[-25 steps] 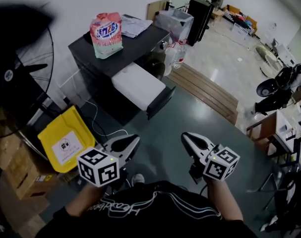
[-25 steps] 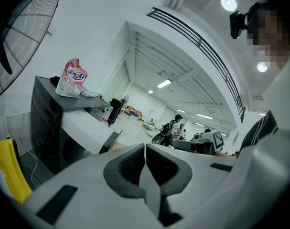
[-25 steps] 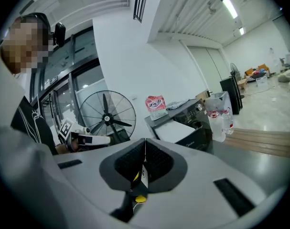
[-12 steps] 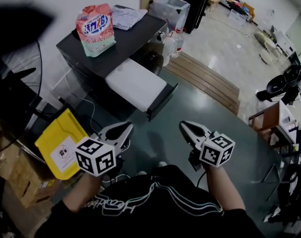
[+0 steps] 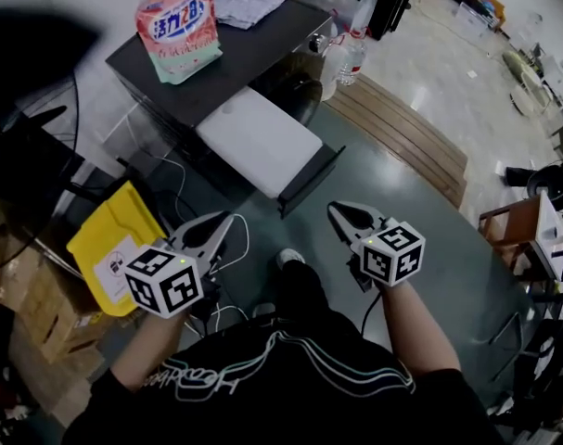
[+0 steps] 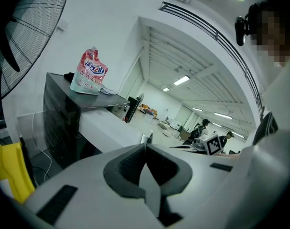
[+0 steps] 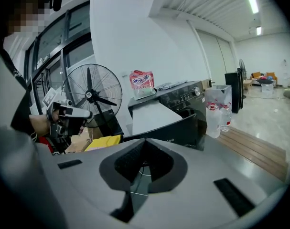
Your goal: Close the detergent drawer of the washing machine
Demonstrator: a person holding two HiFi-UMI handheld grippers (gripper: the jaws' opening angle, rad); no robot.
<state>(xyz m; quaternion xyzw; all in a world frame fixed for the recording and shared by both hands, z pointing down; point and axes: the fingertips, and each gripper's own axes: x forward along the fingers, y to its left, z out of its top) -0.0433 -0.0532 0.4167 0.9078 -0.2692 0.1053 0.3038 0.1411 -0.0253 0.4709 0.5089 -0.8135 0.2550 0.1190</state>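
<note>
Well short of the detergent drawer (image 5: 258,142) jutting open from the washing machine (image 5: 235,54), left gripper (image 5: 218,225) and right gripper (image 5: 339,213) hang closed and empty; likely the approach, with a push on its front next.

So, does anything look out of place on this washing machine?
Only the white drawer: it juts far out from the washing machine. The left gripper and right gripper are shut, apart from it.
</note>
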